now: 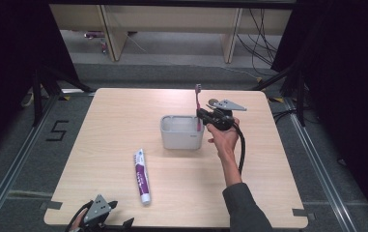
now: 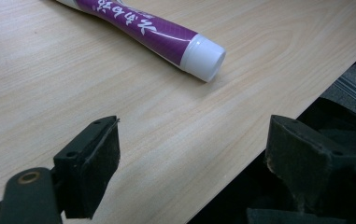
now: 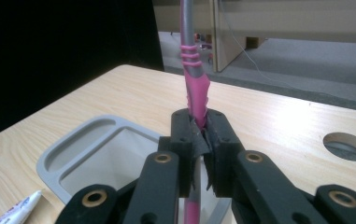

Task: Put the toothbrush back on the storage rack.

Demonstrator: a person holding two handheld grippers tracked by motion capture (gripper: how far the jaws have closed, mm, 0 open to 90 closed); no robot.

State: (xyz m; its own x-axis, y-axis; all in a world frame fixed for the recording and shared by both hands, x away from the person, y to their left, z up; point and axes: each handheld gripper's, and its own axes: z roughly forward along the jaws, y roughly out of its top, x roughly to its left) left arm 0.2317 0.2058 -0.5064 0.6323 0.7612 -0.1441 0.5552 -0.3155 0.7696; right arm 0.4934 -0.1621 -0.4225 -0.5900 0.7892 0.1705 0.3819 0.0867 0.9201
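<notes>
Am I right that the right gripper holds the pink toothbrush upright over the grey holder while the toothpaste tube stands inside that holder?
Not quite: the toothpaste tube lies flat on the table, as the high view shows. The right gripper does hold the pink toothbrush upright over the grey holder.

Toothpaste tube (image 1: 142, 176) lies before holder (image 1: 181, 133), left of toothbrush (image 1: 198, 104).

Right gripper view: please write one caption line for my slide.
Right gripper clamps pink toothbrush upright over grey holder.

You have a light wooden table (image 1: 123, 121). On it rest a grey holder (image 1: 181, 131) mid-table and a purple toothpaste tube (image 1: 141, 176) nearer you.
</notes>
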